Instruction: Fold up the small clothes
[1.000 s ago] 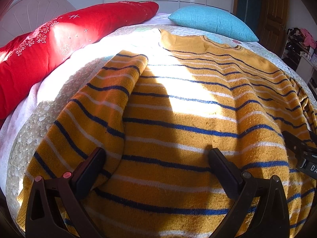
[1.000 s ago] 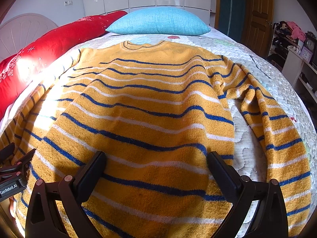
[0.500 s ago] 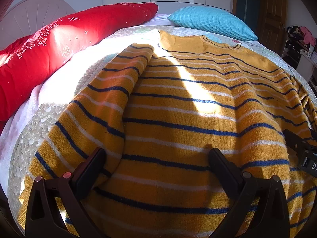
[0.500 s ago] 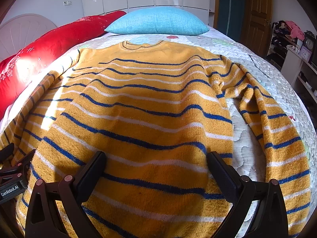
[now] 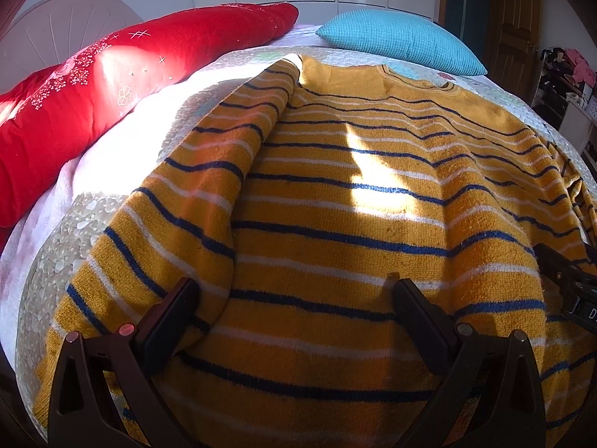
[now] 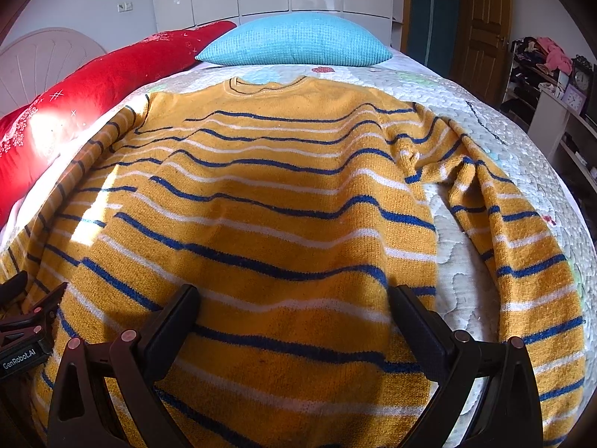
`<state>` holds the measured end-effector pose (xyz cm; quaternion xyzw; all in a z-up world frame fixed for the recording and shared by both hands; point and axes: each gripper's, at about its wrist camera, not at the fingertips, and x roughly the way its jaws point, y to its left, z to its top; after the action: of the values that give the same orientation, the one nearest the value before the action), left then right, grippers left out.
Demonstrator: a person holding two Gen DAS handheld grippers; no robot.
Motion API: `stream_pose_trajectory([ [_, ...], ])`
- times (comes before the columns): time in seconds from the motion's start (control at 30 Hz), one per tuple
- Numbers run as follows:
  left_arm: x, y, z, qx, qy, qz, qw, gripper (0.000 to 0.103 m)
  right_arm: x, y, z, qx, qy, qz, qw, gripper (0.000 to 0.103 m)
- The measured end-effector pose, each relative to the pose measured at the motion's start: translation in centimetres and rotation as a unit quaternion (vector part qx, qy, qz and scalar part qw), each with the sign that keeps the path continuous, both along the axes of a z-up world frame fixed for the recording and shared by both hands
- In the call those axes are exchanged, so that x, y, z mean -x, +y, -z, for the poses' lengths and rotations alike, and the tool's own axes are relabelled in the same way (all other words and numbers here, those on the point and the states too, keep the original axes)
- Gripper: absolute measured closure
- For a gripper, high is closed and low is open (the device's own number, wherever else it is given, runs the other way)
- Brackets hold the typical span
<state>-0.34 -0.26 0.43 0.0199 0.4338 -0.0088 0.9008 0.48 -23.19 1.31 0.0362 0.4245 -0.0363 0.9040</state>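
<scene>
1. Across the bed [image 6: 522, 142], whose pale quilted cover runs to every edge in view, your mustard sweater [image 6: 283, 201] with blue and white stripes lies spread flat, neckline toward the far end and hem at the near edge beside you.
2. Along the bed's left edge lies a long red bolster [image 5: 93, 104]; its far tip is near a turquoise pillow [image 6: 294, 41] at the far end, just beyond the sweater's collar.
3. One sleeve [image 5: 179, 205] lies close against the body on the left side, bordering the bare quilt beside the bolster; the other sleeve [image 6: 522, 246] curves out toward the right edge, with a strip of quilt showing between it and the body.
4. Your left gripper [image 5: 294, 298] has its fingers spread wide apart above the hem near the left sleeve, clamped on nothing.
5. Your right gripper [image 6: 291, 298] likewise stands wide apart over the hem near the sweater's right side, gripping nothing. Whether either touches the knit, I cannot tell.
</scene>
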Motion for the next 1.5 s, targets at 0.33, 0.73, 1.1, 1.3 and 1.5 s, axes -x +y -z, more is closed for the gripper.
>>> stream_pose_trajectory([
  [0.33,0.2,0.0,0.1,-0.005,0.002,0.001,1.0,0.0,0.0,0.1,0.0,-0.016,0.015,0.0,1.0,0.0],
  [0.73,0.2,-0.1,0.2,-0.009,0.007,0.001,0.9999,0.0,-0.3,0.1,-0.1,-0.013,0.007,-0.001,1.0,0.0],
  [1.1,0.3,0.1,0.2,-0.001,0.004,0.003,1.0,0.0,-1.6,0.1,-0.1,-0.013,0.043,-0.004,0.999,0.0],
  [1.3,0.3,0.1,0.2,-0.002,0.005,0.006,1.0,0.0,-1.7,0.5,0.2,0.008,0.057,-0.005,0.998,0.0],
  [1.5,0.4,0.1,0.1,-0.001,0.005,0.007,1.0,0.0,-1.3,0.6,0.2,0.01,0.043,-0.006,0.999,0.0],
])
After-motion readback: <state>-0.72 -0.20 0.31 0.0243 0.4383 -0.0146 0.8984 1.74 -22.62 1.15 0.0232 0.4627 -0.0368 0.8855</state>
